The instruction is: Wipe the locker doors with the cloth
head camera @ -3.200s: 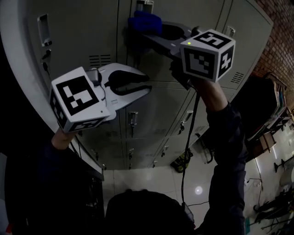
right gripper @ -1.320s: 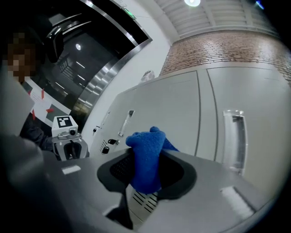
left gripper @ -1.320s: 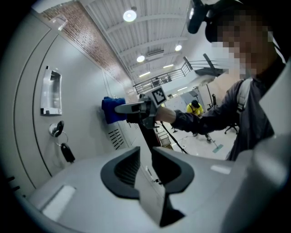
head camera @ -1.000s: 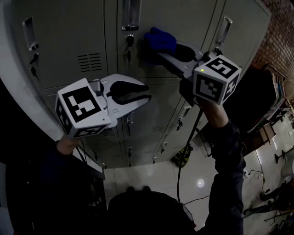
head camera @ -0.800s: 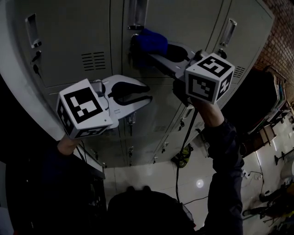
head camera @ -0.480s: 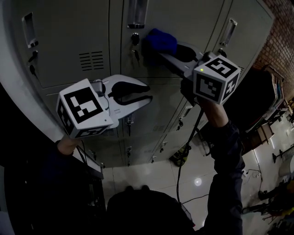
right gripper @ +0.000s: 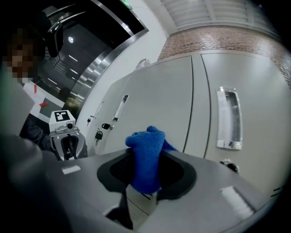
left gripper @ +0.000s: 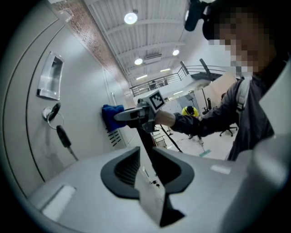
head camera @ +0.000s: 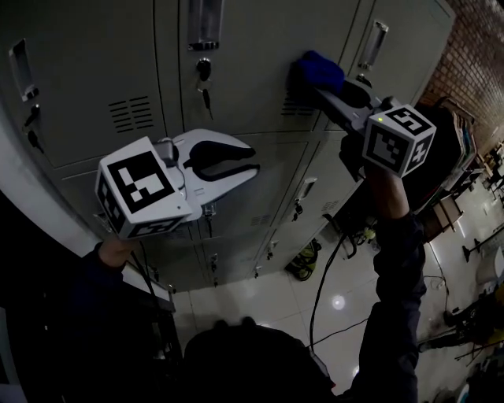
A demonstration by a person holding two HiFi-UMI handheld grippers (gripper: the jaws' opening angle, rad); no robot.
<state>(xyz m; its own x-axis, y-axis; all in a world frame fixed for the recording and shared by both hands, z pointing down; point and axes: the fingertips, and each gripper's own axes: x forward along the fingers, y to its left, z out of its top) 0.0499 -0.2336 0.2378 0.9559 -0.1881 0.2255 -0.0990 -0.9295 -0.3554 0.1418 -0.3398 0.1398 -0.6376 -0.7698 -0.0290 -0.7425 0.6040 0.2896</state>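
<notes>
Grey locker doors (head camera: pixel 252 55) fill the head view. My right gripper (head camera: pixel 313 82) is shut on a blue cloth (head camera: pixel 319 71) and presses it against the upper middle door, close to the seam with the right-hand door. In the right gripper view the cloth (right gripper: pixel 145 154) bulges up between the jaws in front of the door (right gripper: pixel 163 100). My left gripper (head camera: pixel 252 161) hangs lower and left, off the doors, shut with nothing in it. From the left gripper view (left gripper: pixel 142 157) the cloth (left gripper: pixel 110 117) shows flat against the door.
A recessed handle (head camera: pixel 201 12) with hanging keys (head camera: pixel 204 77) sits left of the cloth; another handle (head camera: pixel 375 41) lies just right of it. A brick wall (head camera: pixel 472 63) stands at the far right. Below are a glossy floor (head camera: pixel 260 303), a dangling cable (head camera: pixel 323 275) and furniture (head camera: pixel 453 208).
The right gripper has carried the cloth rightward across the middle door, from beside the keys to near the right-hand door's handle. The left gripper has stayed where it was.
</notes>
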